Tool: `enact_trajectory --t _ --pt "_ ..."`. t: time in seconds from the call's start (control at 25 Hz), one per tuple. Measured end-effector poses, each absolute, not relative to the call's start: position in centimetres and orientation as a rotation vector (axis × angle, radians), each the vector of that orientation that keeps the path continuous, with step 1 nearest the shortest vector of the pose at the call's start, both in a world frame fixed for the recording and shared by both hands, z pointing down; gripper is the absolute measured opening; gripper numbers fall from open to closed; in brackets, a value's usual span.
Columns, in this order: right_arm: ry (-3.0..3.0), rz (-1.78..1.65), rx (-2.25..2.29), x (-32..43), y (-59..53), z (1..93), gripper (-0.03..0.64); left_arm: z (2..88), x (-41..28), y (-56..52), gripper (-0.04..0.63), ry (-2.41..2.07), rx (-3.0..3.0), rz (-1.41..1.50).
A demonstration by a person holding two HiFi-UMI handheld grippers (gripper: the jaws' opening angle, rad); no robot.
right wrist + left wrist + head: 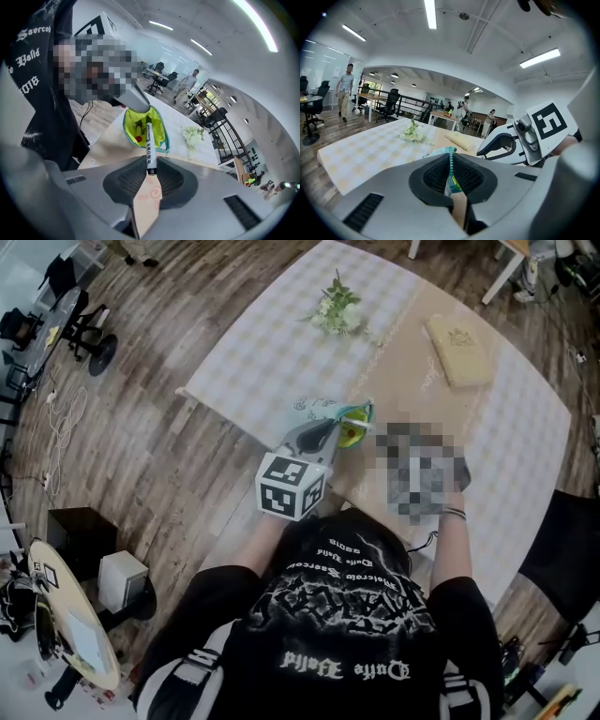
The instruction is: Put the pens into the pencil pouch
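The pencil pouch [352, 424], teal outside and lime inside, hangs open above the table. My left gripper [336, 429] is shut on its rim; in the left gripper view the teal zip edge [451, 161] is pinched in my left gripper [451, 177]. My right gripper [150, 177] is shut on a white marker pen [150, 152] with black print. The pen points into the pouch's open mouth [136, 123], where a red-tipped pen [138, 138] lies. In the head view a blurred patch covers the right gripper.
The table [525, 442] carries a checked cloth, a bunch of white flowers [337, 307] and a flat beige case [459, 351] at the back right. A black chair [562, 559] stands at the table's right. People walk among distant desks [346, 89].
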State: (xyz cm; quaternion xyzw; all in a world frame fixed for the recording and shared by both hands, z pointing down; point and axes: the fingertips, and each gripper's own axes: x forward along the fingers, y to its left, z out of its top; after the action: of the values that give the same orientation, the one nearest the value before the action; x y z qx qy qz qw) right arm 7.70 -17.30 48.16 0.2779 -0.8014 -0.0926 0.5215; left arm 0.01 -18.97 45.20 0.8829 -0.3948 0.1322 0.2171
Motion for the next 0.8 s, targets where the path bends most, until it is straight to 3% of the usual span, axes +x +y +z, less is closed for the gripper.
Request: enact_trajectory --t 0.8 --pt "-2.058 0.005 0.551 2.9 -18.9 51.3 0.077 46.0 1.6 -18.2 0.035 -1.036 2.449 0.383"
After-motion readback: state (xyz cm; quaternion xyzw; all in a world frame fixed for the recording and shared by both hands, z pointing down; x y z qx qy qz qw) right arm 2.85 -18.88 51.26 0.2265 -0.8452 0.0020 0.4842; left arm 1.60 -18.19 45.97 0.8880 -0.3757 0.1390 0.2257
